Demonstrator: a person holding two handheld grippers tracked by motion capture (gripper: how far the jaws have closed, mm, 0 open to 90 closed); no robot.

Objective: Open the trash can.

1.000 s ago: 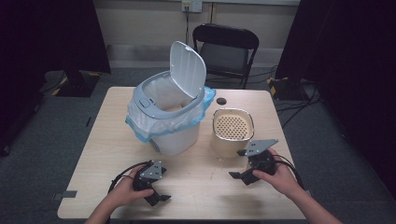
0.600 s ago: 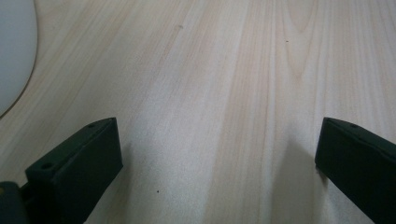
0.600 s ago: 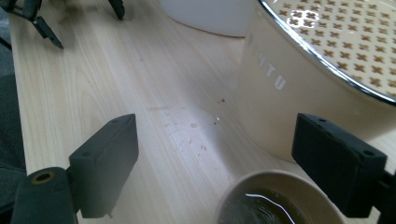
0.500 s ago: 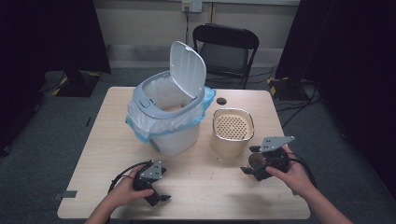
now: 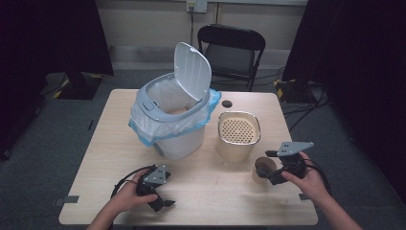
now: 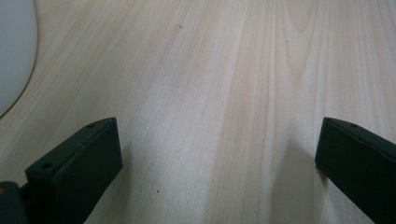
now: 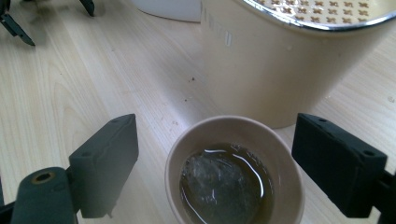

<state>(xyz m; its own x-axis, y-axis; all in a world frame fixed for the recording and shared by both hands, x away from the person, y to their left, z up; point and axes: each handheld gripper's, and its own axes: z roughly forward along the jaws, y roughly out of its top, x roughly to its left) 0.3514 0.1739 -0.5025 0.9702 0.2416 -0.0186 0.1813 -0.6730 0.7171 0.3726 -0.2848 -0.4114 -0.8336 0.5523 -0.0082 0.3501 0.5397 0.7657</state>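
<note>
As the tan paper cup of dark liquid stands before the beige strainer-topped tub, right gripper brackets it, jaws wide, untouching. Thin-walled, spill-prone: grip mid-wall, gently, upright.

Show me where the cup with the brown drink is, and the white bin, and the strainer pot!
cup [image 7: 233, 175], right gripper view, the brown liquid inside.
white bin [image 5: 179, 143], high view, its front wall.
strainer pot [image 5: 234, 149], high view, its beige side wall.

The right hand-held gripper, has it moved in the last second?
Yes. The right hand-held gripper has slid rightward along the table, away from the beige strainer pot.
</note>
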